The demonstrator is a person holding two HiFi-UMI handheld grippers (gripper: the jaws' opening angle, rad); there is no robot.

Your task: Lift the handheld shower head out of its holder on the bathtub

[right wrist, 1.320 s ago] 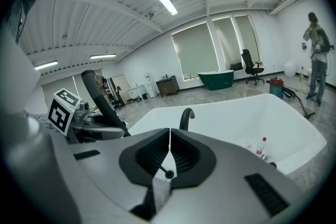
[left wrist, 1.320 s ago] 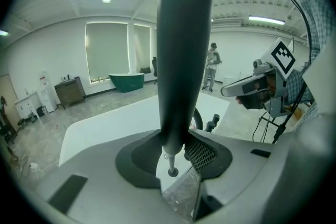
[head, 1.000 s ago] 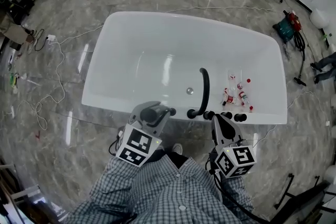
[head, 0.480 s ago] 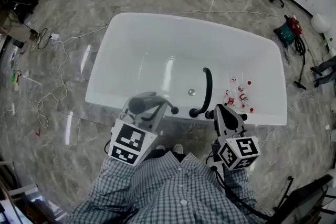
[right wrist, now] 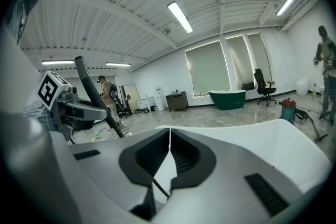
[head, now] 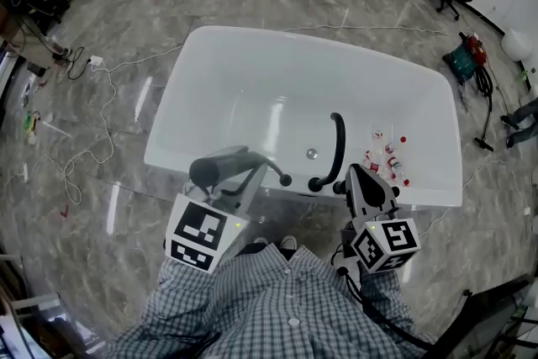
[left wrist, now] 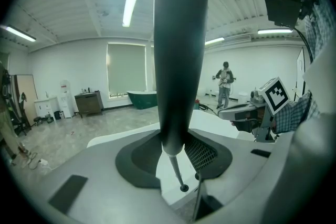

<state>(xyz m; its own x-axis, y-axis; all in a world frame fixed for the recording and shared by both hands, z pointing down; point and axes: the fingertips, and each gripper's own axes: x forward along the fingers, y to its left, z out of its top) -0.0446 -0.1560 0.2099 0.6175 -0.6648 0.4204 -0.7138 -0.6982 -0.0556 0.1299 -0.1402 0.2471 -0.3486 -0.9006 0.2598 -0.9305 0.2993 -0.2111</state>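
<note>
The left gripper (head: pixel 239 173) is clamped on the dark grey, rod-shaped handheld shower head (head: pixel 220 166). In the left gripper view the 2 dark pads of that gripper (left wrist: pixel 176 157) press on either side of the shower head's handle (left wrist: pixel 178 60), which stands upright between them and ends below in a thin stem with a small knob. In the head view the shower head lies over the near rim of the white oval bathtub (head: pixel 252 38), left of the black curved faucet spout (head: pixel 337 145) and apart from it. The right gripper (head: pixel 363 177) hangs over the same rim just right of the spout; its jaws (right wrist: pixel 169 157) are together with nothing between them. Small red-and-white bottles (head: pixel 389 155) lie inside the tub at its right end.
</note>
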